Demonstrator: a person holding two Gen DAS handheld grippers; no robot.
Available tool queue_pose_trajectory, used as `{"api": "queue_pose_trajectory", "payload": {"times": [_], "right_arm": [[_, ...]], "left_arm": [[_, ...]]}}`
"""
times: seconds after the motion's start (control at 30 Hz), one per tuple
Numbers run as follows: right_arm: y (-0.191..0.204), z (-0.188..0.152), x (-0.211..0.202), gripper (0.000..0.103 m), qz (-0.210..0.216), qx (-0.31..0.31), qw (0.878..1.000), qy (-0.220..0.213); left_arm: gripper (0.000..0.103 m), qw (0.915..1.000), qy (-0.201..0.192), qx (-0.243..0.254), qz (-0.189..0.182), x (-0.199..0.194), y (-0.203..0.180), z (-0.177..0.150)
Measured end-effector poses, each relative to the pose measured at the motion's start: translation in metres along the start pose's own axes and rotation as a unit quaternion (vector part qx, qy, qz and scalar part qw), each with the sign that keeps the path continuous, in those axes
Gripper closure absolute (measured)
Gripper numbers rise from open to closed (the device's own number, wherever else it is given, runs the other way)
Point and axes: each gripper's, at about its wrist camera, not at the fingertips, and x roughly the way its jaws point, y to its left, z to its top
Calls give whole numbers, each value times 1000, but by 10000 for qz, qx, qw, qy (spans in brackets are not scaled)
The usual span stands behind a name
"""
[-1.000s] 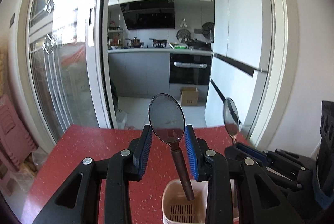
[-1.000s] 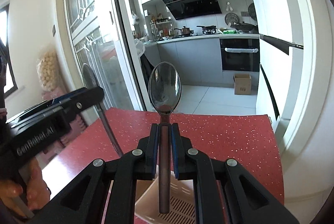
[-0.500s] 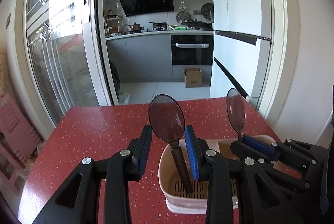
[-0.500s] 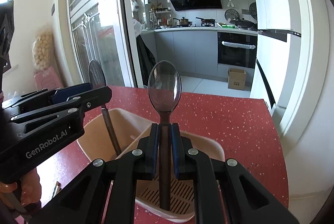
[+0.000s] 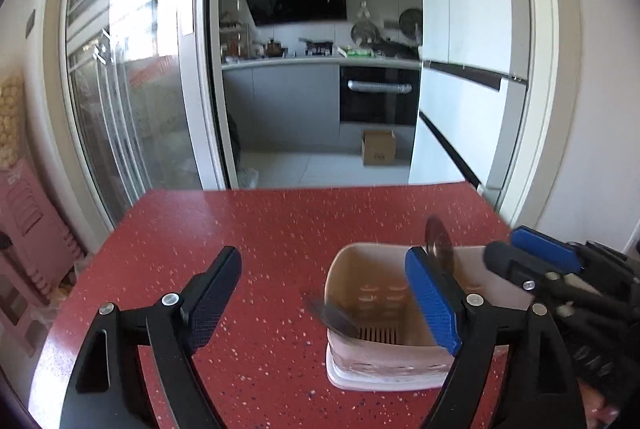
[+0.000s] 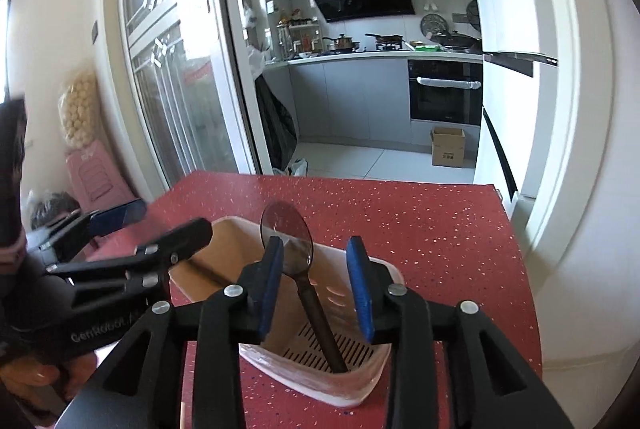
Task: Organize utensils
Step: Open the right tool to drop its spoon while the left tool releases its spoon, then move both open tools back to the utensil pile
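Observation:
A cream two-part utensil holder [image 5: 384, 345] [image 6: 340, 377] stands on the red speckled table [image 5: 280, 229] [image 6: 420, 221]. A dark spoon [image 6: 304, 269] stands in its right part, bowl up, between the fingers of my open right gripper [image 6: 316, 289]. A second spoon [image 5: 332, 315] lies blurred over the holder's left rim; its handle [image 6: 212, 275] rests in the left part. My left gripper [image 5: 324, 305] is open wide and empty in front of the holder. The right gripper [image 5: 532, 261] shows in the left wrist view, with the first spoon's bowl [image 5: 438, 241] beside it.
The table's far edge [image 5: 304, 189] meets an open sliding glass door and a kitchen beyond. A white fridge [image 5: 472, 77] stands at the right. Pink stools [image 5: 28, 229] stand at the left of the table.
Both grippers lowered, then opened and let go of their spoons, which dropped into the holder. The left spoon has tipped over toward the holder's left rim.

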Motion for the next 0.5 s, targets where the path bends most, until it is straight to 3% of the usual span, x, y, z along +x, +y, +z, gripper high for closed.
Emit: {"api": "queue_pose_trajectory", "payload": {"times": [0.1,0.33,0.5], "right_arm": [[-5,0,-14,60,-17,142,9999,-19],[-11,-10,-49,38,63,415,9990,124],[-8,-31,-67,31,158,565,9967,560]], "left_arm": [[0,10000,73,-10,44,-4,1,1],[0,9992,-214,-319,57,-52,27,-6],[0,9979,131,-632,40,-86,57,-33]]}}
